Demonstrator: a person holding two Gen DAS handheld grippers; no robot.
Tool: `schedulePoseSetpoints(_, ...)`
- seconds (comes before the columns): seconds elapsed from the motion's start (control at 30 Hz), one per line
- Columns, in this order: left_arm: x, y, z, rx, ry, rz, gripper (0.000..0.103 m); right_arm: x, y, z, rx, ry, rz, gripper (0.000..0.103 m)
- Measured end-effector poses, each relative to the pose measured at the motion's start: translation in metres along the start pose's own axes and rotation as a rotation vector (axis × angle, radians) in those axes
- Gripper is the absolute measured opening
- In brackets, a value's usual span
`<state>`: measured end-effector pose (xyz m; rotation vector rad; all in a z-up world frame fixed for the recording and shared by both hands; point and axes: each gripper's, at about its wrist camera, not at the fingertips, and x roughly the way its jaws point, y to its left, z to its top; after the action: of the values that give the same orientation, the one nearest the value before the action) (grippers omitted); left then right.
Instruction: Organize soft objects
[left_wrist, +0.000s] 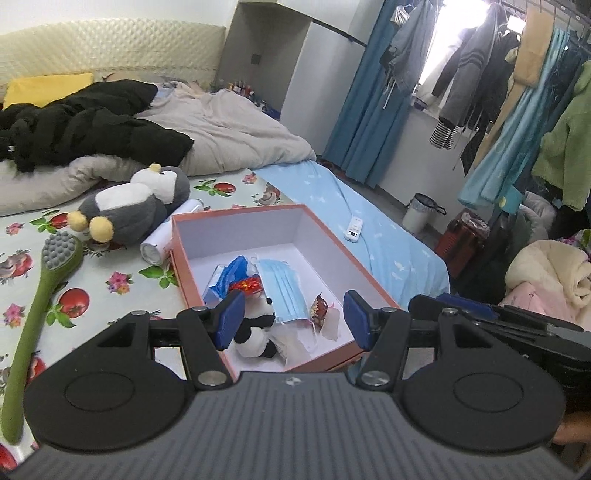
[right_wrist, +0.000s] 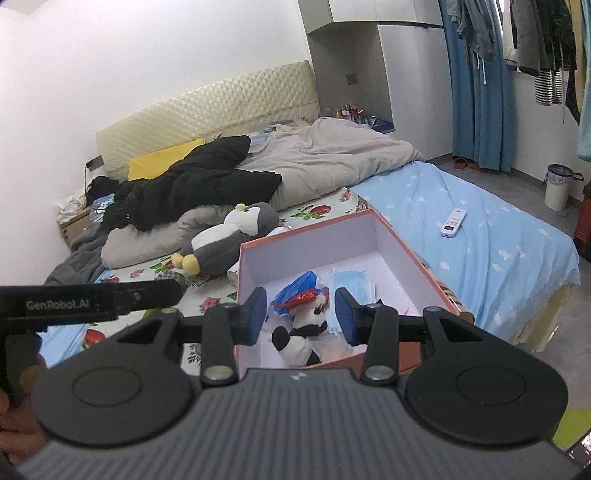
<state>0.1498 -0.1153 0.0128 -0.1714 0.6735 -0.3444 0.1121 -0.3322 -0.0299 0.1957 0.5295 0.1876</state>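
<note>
Both the left gripper (left_wrist: 293, 317) and right gripper (right_wrist: 301, 315) hang wide apart and hold nothing above the pink box (left_wrist: 236, 216); the toy panda (left_wrist: 256, 332) lies inside it; the toy penguin (left_wrist: 136, 206), just beside the box, probably goes in next.

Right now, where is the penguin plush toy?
The penguin plush lies on the flowered sheet, outside the pink box, beyond its far-left corner, beside the white tube.
</note>
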Motion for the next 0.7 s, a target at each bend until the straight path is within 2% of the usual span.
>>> schedulePoseSetpoints(0.2, -0.023, 0.002, -0.017, -0.013, -0.016, 0.012, 0.065, -0.012, 0.004, -0.012, -0.006, 0.002, -0.001, 0.044)
schedulePoseSetpoints(0.6, -0.034, -0.002, -0.045, -0.014, 0.007, 0.027, 0.065, -0.027, 0.003, -0.03, -0.008, 0.008, -0.007, 0.044)
schedulePoseSetpoints(0.7, -0.035, -0.006, -0.05, 0.014, -0.002, 0.066, 0.065, -0.025, 0.003, -0.031, -0.009, 0.005, -0.011, 0.044)
